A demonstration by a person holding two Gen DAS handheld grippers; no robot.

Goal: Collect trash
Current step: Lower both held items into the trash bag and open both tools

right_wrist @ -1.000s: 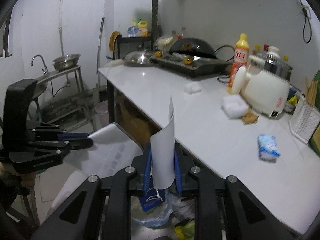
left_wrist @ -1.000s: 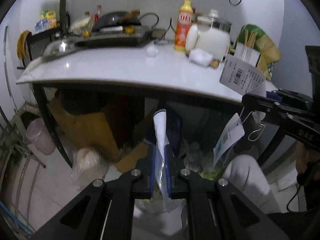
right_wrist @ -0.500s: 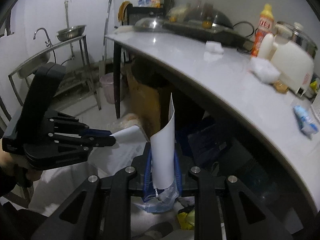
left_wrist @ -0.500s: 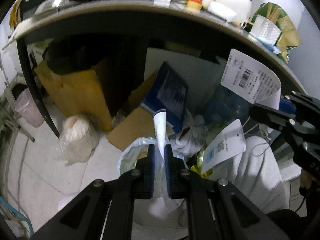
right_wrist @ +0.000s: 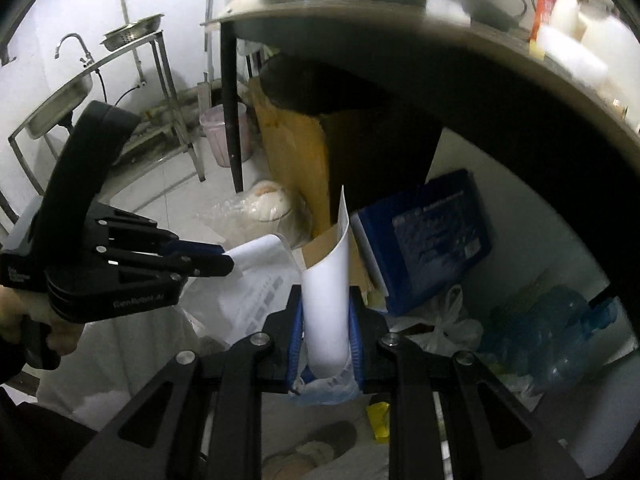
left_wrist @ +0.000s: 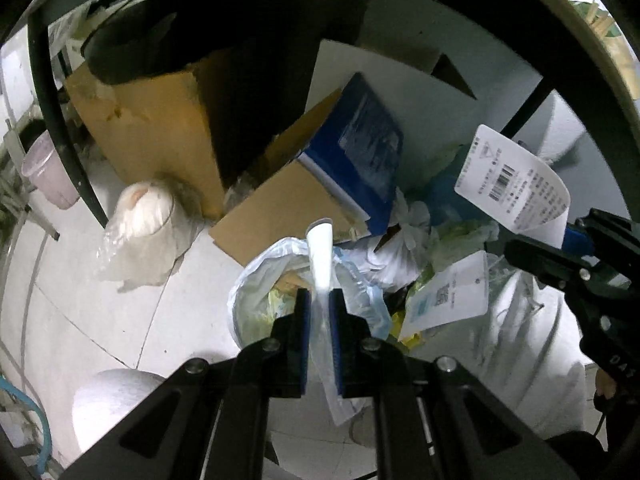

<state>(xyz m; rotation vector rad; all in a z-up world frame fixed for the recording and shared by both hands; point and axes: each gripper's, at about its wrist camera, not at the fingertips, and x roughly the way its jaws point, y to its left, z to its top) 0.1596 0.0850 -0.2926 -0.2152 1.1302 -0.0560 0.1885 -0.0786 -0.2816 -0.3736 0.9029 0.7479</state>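
trash bag [left_wrist: 256, 280] before cardboard box [left_wrist: 160, 128], under table [right_wrist: 500, 92]

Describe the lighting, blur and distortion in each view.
Left wrist view: fisheye bends the table edge into an arc; under it is deep shadow; the tag is sharp. Right wrist view: same bending, the bottle on top is motion-smeared, the paper bright, nearly washed out.

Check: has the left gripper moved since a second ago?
Yes. The left gripper dropped from countertop level to below the table edge, now over the trash bag.
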